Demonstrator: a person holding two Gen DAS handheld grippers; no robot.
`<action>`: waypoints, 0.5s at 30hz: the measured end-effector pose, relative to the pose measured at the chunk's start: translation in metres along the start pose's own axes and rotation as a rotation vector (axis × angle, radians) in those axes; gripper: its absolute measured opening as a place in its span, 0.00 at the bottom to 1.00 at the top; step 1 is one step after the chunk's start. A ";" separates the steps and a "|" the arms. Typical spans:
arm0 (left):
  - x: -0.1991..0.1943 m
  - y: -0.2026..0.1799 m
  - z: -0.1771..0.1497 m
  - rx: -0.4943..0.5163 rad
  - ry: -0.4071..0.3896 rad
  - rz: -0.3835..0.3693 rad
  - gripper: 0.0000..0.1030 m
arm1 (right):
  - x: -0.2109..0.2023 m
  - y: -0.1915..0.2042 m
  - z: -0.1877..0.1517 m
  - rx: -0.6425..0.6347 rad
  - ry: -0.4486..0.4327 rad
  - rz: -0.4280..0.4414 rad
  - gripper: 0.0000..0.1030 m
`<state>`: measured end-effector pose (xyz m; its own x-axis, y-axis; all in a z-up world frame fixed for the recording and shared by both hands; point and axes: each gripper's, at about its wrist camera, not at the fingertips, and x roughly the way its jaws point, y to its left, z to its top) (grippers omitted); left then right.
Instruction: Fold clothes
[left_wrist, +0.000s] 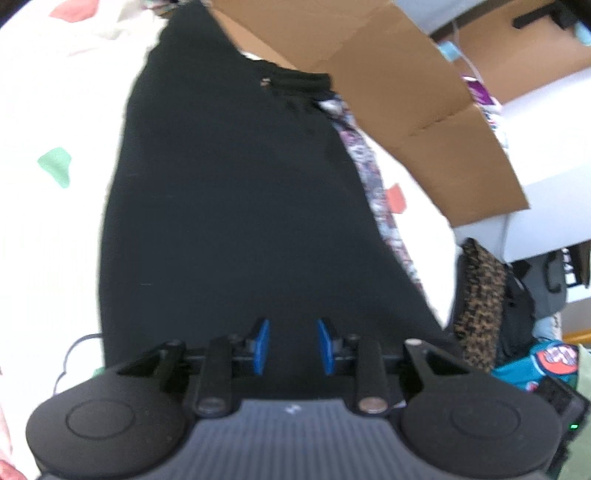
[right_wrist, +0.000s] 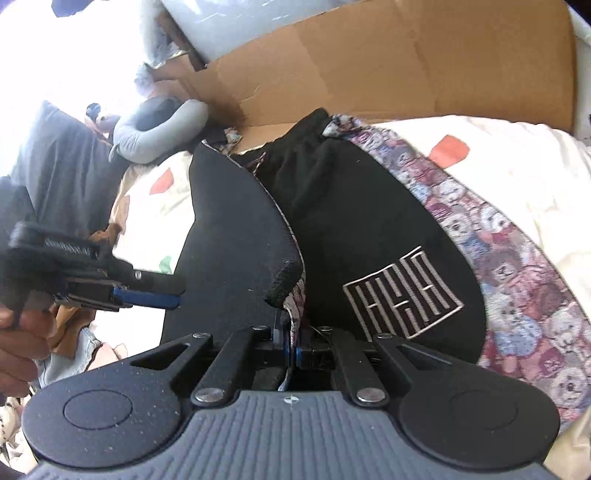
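Note:
A black garment (left_wrist: 236, 203) lies spread on a cream bedsheet (left_wrist: 55, 110) with coloured patches. Its lining is a teddy-bear print (right_wrist: 517, 266), and a white embroidered square logo (right_wrist: 402, 295) shows on the black side (right_wrist: 369, 221). My left gripper (left_wrist: 293, 325) hovers over the near end of the black cloth, blue pads apart with nothing between them. It also shows from the side in the right wrist view, left gripper (right_wrist: 179, 291) held by a hand (right_wrist: 18, 332). My right gripper (right_wrist: 291, 332) is shut on a turned-up edge of the garment, where black cloth and print lining meet.
A flattened cardboard box (left_wrist: 388, 74) lies along the far side of the bed, touching the garment's far end; it shows too as cardboard (right_wrist: 369, 55). A grey neck pillow (right_wrist: 159, 129) sits beyond it. Leopard-print (left_wrist: 480, 295) and other clothes are piled off the bed's right edge.

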<state>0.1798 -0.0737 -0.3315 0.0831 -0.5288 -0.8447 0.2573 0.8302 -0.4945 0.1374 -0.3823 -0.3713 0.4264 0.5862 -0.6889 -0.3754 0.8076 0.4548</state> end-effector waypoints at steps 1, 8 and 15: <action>0.001 0.002 -0.001 -0.003 0.005 0.010 0.29 | -0.003 -0.002 0.001 0.002 -0.004 -0.004 0.01; 0.014 0.001 -0.009 0.019 0.069 0.034 0.30 | -0.027 -0.019 0.006 0.025 -0.024 -0.060 0.01; 0.028 0.002 -0.017 0.025 0.116 0.088 0.31 | -0.050 -0.052 0.000 0.102 -0.037 -0.142 0.01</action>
<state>0.1666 -0.0838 -0.3591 -0.0055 -0.4292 -0.9032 0.2778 0.8670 -0.4137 0.1358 -0.4531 -0.3605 0.4999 0.4666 -0.7296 -0.2250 0.8835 0.4108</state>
